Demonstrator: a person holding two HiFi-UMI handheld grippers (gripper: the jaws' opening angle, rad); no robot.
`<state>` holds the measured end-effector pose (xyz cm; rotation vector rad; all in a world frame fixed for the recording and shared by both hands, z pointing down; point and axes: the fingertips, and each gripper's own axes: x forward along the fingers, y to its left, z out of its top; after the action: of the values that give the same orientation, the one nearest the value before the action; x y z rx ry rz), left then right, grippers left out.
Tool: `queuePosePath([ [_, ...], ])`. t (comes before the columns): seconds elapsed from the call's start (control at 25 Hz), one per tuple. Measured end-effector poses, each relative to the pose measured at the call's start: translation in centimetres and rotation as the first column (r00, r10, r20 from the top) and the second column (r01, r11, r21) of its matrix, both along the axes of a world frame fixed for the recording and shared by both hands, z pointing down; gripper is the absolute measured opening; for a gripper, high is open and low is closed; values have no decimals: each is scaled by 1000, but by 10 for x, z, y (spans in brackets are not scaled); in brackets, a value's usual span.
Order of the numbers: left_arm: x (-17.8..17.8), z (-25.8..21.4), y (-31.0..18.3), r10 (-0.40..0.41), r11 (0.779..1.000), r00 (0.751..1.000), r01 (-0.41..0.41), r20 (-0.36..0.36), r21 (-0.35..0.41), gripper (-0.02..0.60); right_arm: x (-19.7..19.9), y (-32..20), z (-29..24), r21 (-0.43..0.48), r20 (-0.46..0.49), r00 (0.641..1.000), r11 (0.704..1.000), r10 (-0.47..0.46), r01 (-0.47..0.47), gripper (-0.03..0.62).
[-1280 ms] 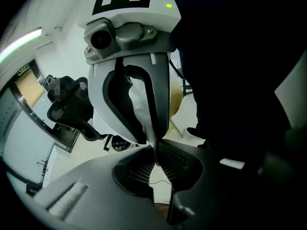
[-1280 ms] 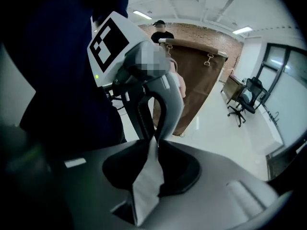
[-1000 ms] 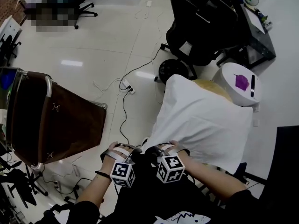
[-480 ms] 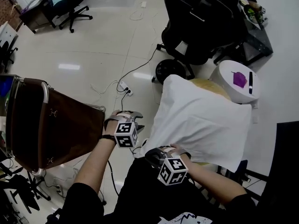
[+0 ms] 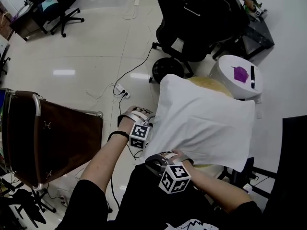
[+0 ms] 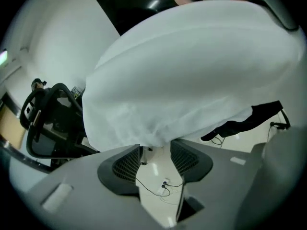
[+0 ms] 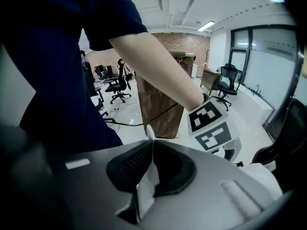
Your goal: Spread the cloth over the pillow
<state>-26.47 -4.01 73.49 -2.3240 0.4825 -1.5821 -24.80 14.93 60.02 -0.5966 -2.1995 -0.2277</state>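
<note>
A white cloth lies draped over a yellowish pillow, whose far end shows past the cloth. My left gripper is at the cloth's left edge. In the left gripper view it is open, its jaws have just been opening, and the cloth's hem hangs right at the fingertips with only floor between the pads. My right gripper holds the cloth's near edge. In the right gripper view it is shut on a fold of white cloth.
A brown case with a metal frame stands at the left. Cables and a power strip lie on the floor. A black office chair and a white round unit with a purple top stand behind the pillow.
My left gripper left the near edge beside the right one, swung out to the left and came in against the cloth's left side. The right gripper stayed put.
</note>
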Motion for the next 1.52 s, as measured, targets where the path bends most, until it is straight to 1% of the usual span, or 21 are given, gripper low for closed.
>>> queuePosePath([
  [0.04,0,0,-1,5,1000,1000,-5,3,24,168,0,-1,0,-1,1,1000,1000,5,-5,12],
  [0.12,-1,-3,-2,6,998,1000,-7,6,66,76,1,-3,0,-2,2,1000,1000,15,-15,12],
  [0.16,-3,-5,-3,4,996,1000,-5,7,86,40,1,-3,0,-3,3,1000,1000,19,-19,12],
  [0.2,-6,-6,-3,1,994,1000,-2,11,105,12,2,-4,0,-4,3,1000,1000,22,-22,12],
  [0.24,-10,-7,-3,-1,993,1000,0,17,118,2,2,-4,0,-4,4,1000,1000,24,-24,12],
  [0.6,-57,-18,-5,1,984,995,-19,104,175,0,-13,-5,0,20,17,1000,1000,9,-9,14],
  [0.76,-61,-26,-7,2,989,996,-15,91,146,0,-20,-1,18,45,-12,1000,999,-28,29,14],
  [0.88,-61,-14,-8,5,990,995,-19,100,141,0,-20,2,36,60,-42,998,997,-52,55,14],
  [0.96,-58,-7,-8,4,992,996,-16,93,123,0,-18,3,45,61,-59,997,996,-55,59,14],
  [1.08,-52,10,-6,15,996,996,-23,88,92,0,-18,0,50,58,-61,997,998,-36,39,14],
  [1.24,-47,23,-7,33,998,996,-38,87,60,1,-20,-6,46,59,-34,999,998,8,-6,14],
  [1.28,-48,25,-7,35,998,996,-40,87,49,15,-21,-7,45,58,-29,999,998,15,-13,15],
  [1.36,-50,27,-8,34,999,996,-36,83,23,23,-22,-9,42,58,-19,999,998,26,-25,17],
  [1.52,-60,27,-17,-9,1000,998,11,54,-26,79,-25,-12,30,53,27,998,997,58,-59,32],
])
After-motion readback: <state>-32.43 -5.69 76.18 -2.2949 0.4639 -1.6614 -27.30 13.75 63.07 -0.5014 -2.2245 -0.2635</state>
